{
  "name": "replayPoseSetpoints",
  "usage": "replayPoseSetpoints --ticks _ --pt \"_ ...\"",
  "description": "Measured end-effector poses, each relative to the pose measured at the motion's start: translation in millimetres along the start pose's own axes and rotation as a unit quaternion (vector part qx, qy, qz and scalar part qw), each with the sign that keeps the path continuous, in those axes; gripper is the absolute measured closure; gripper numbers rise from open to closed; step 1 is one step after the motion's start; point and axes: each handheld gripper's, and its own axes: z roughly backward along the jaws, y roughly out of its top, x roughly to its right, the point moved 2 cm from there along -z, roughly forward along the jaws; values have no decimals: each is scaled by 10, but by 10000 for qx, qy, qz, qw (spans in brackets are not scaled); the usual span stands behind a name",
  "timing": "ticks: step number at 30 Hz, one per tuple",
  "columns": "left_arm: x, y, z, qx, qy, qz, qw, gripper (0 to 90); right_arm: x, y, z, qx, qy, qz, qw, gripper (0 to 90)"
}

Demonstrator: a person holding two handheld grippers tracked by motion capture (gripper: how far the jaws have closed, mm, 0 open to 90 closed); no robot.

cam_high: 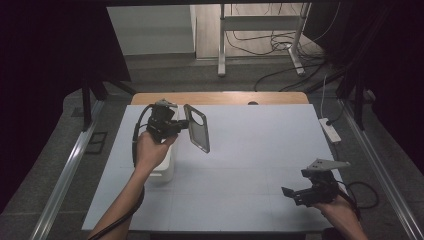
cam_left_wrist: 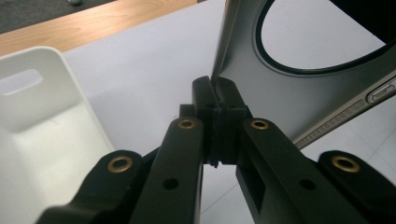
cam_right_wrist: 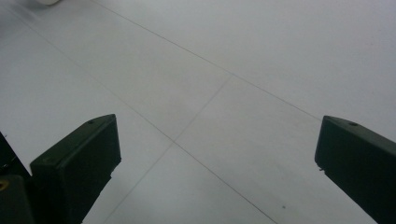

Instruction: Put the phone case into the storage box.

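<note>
Two grippers are working over the white tabletop (cam_high: 240,165). Near the far left corner, the left gripper (cam_high: 181,125) is holding a dark phone case (cam_high: 197,128) up in the air, clear of the surface; its jaws are pinching the case's edge between them. The left gripper view is bringing out what the high view is leaving too small to read: the jaw tips closing on the thin rim of the phone case (cam_left_wrist: 303,93), the big round camera cut-out, a side button and a ribbed strip along the edge. That view is also showing a white container (cam_left_wrist: 42,121) lying just beside the left gripper, with a wooden strip (cam_left_wrist: 93,23) running along the tabletop's far edge. From above, the white container (cam_high: 167,167) is sitting under the person's left hand (cam_high: 150,150). Near the near right corner, the right gripper (cam_high: 290,194) is hovering low, its jaws standing wide apart, with bare white surface between them in the right gripper view
</note>
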Motion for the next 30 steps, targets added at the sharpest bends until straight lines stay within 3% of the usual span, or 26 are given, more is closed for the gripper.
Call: replayPoseSetpoints --ticks 18,30 --pt "-321 103 179 135 326 271 9990 890 65 -160 183 184 -157 -381 9990 0" --pt "-546 99 220 191 610 456 9969 890 51 -161 167 95 -145 -302 9994 2"
